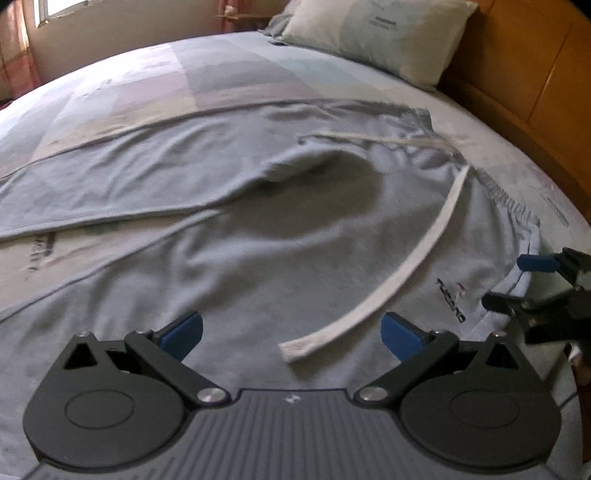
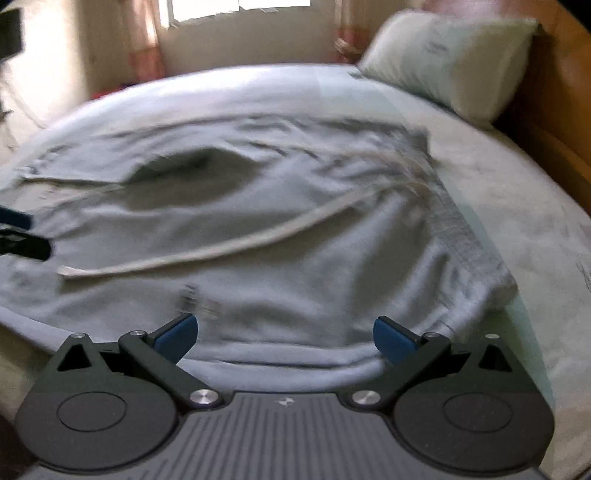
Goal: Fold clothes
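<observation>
Grey sweatpants (image 1: 258, 229) lie nearest, spread across the bed (image 1: 129, 85), waistband toward 2 o'clock, legs running away toward 9 o'clock along the long axis. Pillow (image 1: 380, 33) sits at 1 o'clock. White drawstring (image 1: 413, 266) trails over the fabric. Left hand-held gripper (image 1: 291, 334) hovers over the seat, jaws wide apart, empty. Right hand-held gripper (image 2: 286, 334), nearer the waistband corner, also gapes, holding nothing.

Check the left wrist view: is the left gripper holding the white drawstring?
No. The left gripper is open above the grey sweatpants, and the drawstring end lies loose between its fingers.
</observation>
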Tool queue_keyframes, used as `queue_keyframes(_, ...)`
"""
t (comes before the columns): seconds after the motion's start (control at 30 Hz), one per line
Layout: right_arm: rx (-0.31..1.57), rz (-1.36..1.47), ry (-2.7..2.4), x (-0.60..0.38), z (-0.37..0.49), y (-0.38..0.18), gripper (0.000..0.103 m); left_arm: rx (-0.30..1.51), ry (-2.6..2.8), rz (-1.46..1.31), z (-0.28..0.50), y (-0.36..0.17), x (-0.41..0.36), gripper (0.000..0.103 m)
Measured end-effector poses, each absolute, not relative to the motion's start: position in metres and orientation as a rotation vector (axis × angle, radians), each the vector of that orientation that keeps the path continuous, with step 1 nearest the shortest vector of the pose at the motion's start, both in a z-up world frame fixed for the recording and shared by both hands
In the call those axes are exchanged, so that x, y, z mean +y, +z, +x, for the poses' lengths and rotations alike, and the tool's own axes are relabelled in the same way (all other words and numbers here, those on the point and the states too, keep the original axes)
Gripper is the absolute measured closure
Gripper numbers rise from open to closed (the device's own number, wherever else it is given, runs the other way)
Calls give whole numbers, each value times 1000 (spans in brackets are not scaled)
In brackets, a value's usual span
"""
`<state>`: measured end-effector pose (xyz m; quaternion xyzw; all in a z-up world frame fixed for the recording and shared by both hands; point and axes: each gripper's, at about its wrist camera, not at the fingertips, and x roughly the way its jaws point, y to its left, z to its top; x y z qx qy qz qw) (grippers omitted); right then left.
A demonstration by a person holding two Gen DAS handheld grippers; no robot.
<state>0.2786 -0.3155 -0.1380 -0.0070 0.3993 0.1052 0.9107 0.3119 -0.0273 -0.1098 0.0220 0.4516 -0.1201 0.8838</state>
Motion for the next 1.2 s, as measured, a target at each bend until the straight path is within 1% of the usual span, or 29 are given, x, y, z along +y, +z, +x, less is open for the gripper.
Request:
queue_keyframes(0.13,780,4,249,-326,271,-146,0,964,-247,60,310,-123,-34,1)
queue_keyframes(0.57,775,-73,209,-314,273,-151,0,1009,-219,116,305,-146,-43,1)
queue_keyframes(0.8,827,-85,290,-322,281,-143,0,1005,-206,95,309,-146,-45,1)
queue_keyframes(0.93,835,-24,297,-330,285,-133,0,972,-201,84,305,-138,-49,1)
queue_keyframes(1.07,748,54,306,-345,289,-115,0,927,-203,93,298,-127,-58,1)
queue_keyframes(1.2,702,131,276,-366,302,-115,0,911,-222,87,296,-122,-68,1)
